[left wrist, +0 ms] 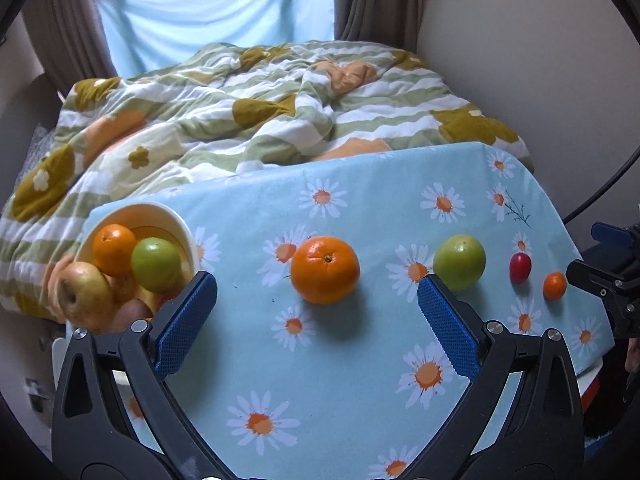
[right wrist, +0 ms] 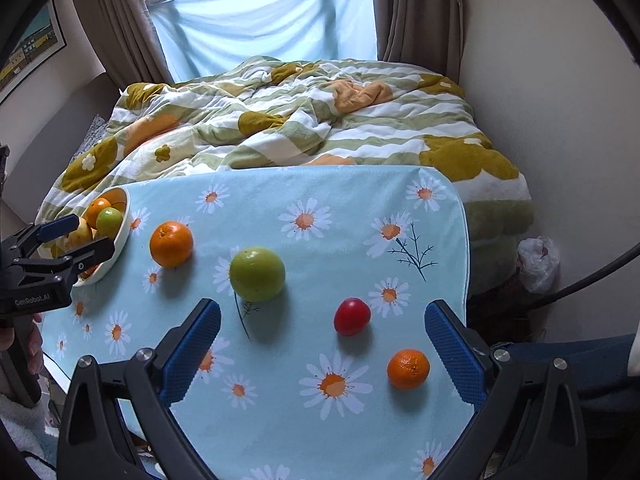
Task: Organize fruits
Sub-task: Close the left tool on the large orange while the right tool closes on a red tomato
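A cream round bowl point(left wrist: 182, 226) sits at the table's 9 o'clock edge, tipped toward the camera in the left wrist view, heaped with a small orange point(left wrist: 114, 249), a green apple point(left wrist: 156, 265), a yellowish pear-like fruit point(left wrist: 84, 300) and more fruit half hidden beneath. On the pale blue daisy-print tablecloth point(right wrist: 360, 200) four loose fruits lie well apart in a row: a large glossy orange with a green stem scar point(right wrist: 171, 244) near the bowl, a smooth round green apple point(right wrist: 257, 274) at the middle, a small shiny red oval tomato-like fruit point(right wrist: 352, 316), and a small dimpled tangerine point(right wrist: 408, 369) toward 4 o'clock. The left gripper point(left wrist: 316, 300) hangs wide open and empty, the large orange lying just beyond its blue-padded fingers point(left wrist: 188, 320). The right gripper point(right wrist: 322, 336) is likewise spread wide, holding nothing, with the red fruit between its fingertips' line. Only the right wrist view shows a framed picture point(right wrist: 32, 48) on the wall at 10 o'clock, a white plastic bag point(right wrist: 538, 262) beside the bed, and the left gripper from the side; a green-striped floral quilt point(left wrist: 260, 112) fills 12 o'clock in both.
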`<action>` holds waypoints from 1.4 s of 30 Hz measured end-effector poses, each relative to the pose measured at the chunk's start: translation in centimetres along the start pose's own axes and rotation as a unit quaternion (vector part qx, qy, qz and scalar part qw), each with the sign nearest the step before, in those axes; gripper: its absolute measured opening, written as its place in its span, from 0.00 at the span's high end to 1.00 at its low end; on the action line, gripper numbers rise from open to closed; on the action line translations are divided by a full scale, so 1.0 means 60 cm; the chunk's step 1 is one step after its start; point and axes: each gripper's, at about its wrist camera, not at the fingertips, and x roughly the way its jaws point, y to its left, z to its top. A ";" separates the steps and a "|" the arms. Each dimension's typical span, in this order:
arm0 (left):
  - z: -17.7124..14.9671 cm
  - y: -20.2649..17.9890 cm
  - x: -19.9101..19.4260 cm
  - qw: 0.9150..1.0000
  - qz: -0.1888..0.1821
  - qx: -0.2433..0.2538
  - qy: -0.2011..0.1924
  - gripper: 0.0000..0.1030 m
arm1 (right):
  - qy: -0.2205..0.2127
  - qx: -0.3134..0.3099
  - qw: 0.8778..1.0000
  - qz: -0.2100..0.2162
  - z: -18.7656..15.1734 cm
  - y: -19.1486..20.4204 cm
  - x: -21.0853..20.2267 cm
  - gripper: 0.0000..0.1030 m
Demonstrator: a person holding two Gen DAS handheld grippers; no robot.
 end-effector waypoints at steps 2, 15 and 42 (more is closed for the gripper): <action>-0.003 -0.004 0.025 1.000 0.007 -0.005 0.009 0.00 | 0.004 -0.012 1.000 0.007 -0.003 -0.011 0.015 0.02; -0.013 -0.015 0.146 0.998 0.027 -0.016 0.048 0.09 | 0.048 -0.064 0.996 0.026 -0.027 -0.033 0.108 0.13; -0.044 -0.022 0.151 0.998 0.023 -0.026 0.057 0.37 | 0.075 -0.122 0.989 0.023 -0.027 -0.026 0.155 0.69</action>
